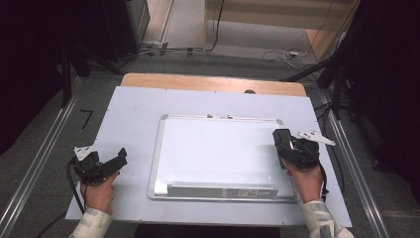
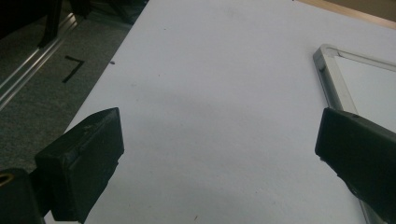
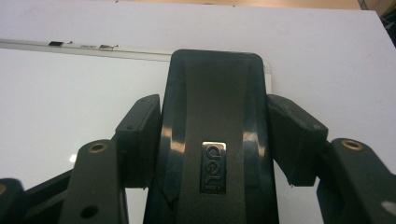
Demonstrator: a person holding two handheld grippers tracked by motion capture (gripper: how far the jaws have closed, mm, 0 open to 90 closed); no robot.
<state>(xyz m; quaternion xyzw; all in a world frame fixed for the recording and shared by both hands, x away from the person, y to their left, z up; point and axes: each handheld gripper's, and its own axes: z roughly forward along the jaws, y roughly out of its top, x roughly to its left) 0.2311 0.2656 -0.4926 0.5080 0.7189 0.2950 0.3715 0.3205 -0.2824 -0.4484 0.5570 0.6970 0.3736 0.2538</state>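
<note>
While the right tongs (image 3: 212, 135) clamp a black eraser (image 3: 215, 121) above the right edge of the whiteboard (image 1: 218, 148), the left tongs (image 2: 215, 154) stand apart, empty, over the counter (image 2: 210, 93) just left of the whiteboard.

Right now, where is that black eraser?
The eraser sits clamped between the right gripper's jaws, held over the whiteboard's right edge in the high view, far from the left gripper.
</note>
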